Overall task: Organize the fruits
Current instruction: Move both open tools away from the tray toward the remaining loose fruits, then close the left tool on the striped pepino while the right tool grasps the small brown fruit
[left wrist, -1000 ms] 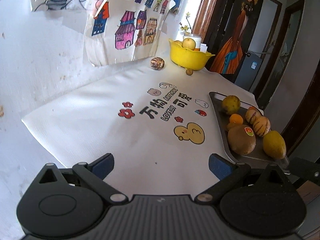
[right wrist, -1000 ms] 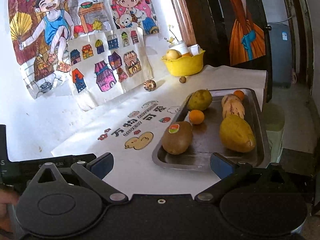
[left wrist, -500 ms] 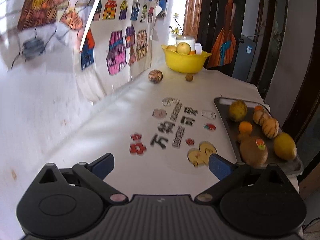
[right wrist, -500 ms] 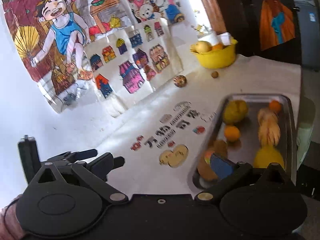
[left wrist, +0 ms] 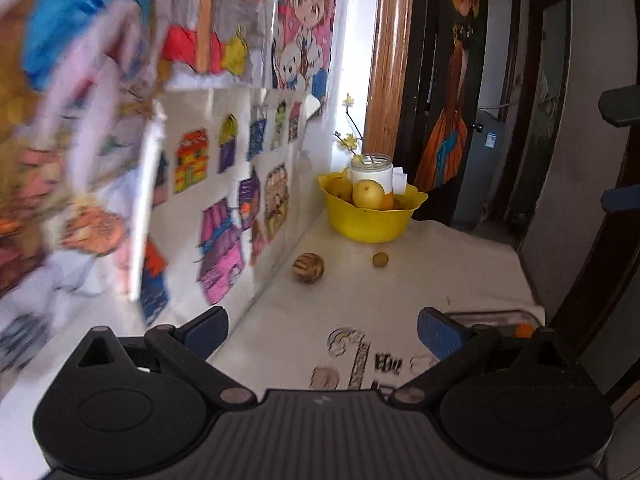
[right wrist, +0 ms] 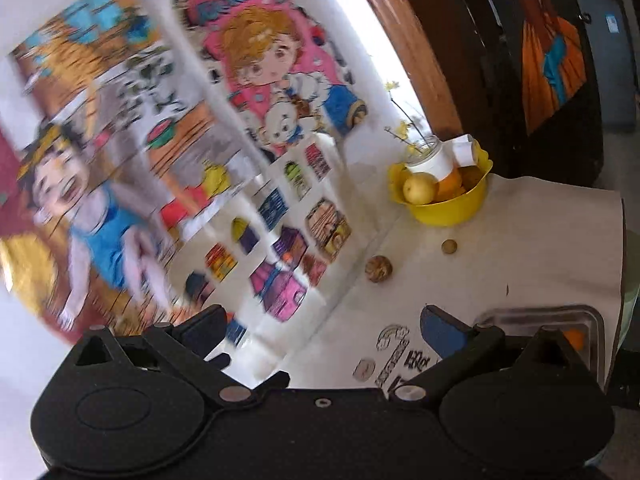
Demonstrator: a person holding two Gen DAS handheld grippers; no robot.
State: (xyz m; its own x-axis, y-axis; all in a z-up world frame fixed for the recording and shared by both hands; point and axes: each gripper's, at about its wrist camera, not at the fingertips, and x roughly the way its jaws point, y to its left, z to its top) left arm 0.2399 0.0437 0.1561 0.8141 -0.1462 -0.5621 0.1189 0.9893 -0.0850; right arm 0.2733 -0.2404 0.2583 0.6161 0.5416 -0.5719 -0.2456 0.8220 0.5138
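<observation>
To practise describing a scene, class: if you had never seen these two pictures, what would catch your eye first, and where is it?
The bright cartoon posters covering the wall on the left draw the eye first. Next comes the yellow bowl of fruit at the far end of the table, against the wall, with a white jar of twigs standing in it. Two loose round fruits lie on the tablecloth before it: a striped one and a smaller brown one.
</observation>
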